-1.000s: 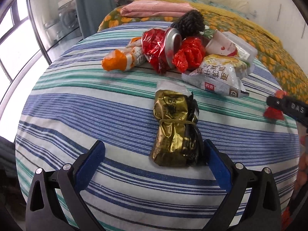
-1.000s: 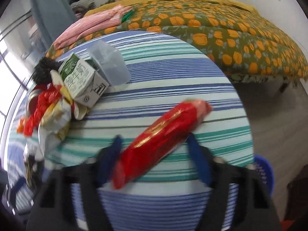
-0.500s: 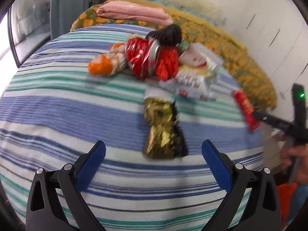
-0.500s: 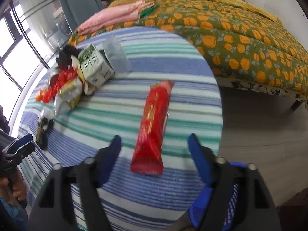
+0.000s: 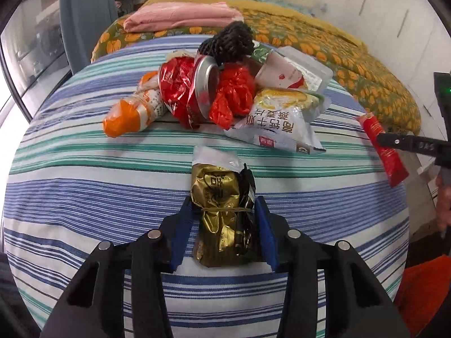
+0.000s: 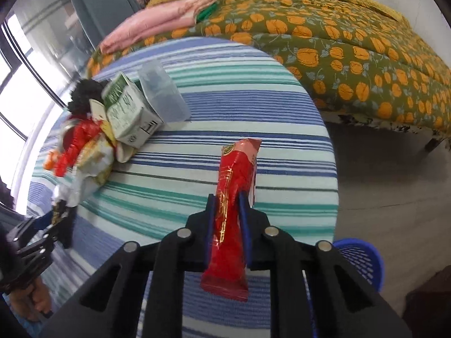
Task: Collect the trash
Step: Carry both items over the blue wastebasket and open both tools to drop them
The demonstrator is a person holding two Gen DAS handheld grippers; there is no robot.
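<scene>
Gold foil shines in the left wrist view, where a crinkly gold wrapper (image 5: 222,211) lies on the striped cloth (image 5: 84,197), near the camera. The left gripper (image 5: 224,219) has one blue pad on each side of it and its jaws are closing — the pads look like they just touch the wrapper. Farther off sits a heap of trash: an orange bag (image 5: 126,115), a red can (image 5: 204,90), a white snack bag (image 5: 279,124) and a black fuzzy thing (image 5: 229,42). Far right, the other gripper carries a red packet (image 5: 384,152). In the right wrist view, the right gripper (image 6: 228,217) is closing tight on that red packet (image 6: 232,217), which stands up between the pads, off the cloth. A milk carton (image 6: 126,112) and a clear plastic box (image 6: 162,95) lie far left. A blue basket (image 6: 363,262) peeks out low on the right, beside the table. What could go wrong? The gold wrapper is slippery and squashy, so it may slide out if it is lifted too soon. The red packet is long and held near its middle — it could tip, or miss the basket.
</scene>
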